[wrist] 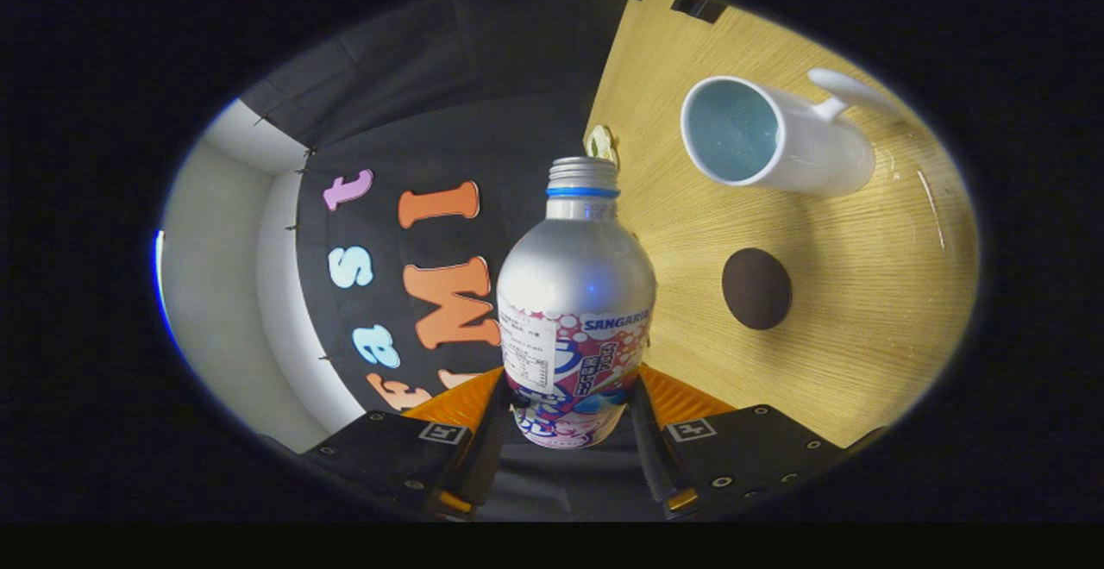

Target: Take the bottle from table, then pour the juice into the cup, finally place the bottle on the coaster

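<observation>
Silver aluminium, with a threaded neck, a blue ring and a printed label, makes up the bottle point(576, 293), which is held by its lower body between the two fingers of the gripper point(573, 409); the jaws are closed on it from both sides, and the grip appears firm. The camera is rolled so far that the pale wood-grain worktop point(862, 293) stands beside the bottle rather than beneath it, which suggests that the bottle is lifted clear of the worktop and is being tipped for the pour. The white ceramic cup with a pale blue inside and a curved handle point(776, 142) is seen beyond the fingers, well apart from the bottle mouth, its opening turned toward the camera. The round dark brown coaster point(756, 289) lies on the worktop between cup and fingers, apart from both. Whether the neck is capped cannot be told. For a good pour, the mouth is best carried over the middle of the cup before any further tipping, and the tilt should be increased slowly so that the stream lands inside the rim and not on the wood. The handle side should be avoided, and the grip kept steady, since a smooth metal body may slip when rotated.
</observation>
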The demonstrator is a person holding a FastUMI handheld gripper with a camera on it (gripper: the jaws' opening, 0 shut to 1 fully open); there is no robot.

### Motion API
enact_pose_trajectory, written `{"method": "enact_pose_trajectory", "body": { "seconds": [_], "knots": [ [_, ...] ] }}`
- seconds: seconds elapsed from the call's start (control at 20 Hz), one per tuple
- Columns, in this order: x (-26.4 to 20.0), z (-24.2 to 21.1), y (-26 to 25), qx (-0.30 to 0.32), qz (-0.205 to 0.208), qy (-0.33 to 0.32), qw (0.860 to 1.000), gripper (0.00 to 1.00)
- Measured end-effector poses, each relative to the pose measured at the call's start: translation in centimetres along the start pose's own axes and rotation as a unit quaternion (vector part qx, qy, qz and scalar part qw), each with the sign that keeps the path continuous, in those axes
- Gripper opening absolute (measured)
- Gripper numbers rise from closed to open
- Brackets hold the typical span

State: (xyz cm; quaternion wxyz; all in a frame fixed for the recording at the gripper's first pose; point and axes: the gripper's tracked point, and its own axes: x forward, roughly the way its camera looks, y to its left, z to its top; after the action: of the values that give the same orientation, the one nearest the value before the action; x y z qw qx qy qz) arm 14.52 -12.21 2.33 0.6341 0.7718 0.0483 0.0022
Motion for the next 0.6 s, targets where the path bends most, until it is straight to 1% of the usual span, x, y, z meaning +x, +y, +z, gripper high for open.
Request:
{"method": "enact_pose_trajectory", "body": {
  "seconds": [0.1, 0.6],
  "knots": [
    [0.1, 0.1, 0.0, 0.005, -0.004, 0.000, 1.000, 0.69],
    [0.1, 0.1, 1.1, 0.047, 0.005, 0.005, 0.999, 0.69]
  ]
}}
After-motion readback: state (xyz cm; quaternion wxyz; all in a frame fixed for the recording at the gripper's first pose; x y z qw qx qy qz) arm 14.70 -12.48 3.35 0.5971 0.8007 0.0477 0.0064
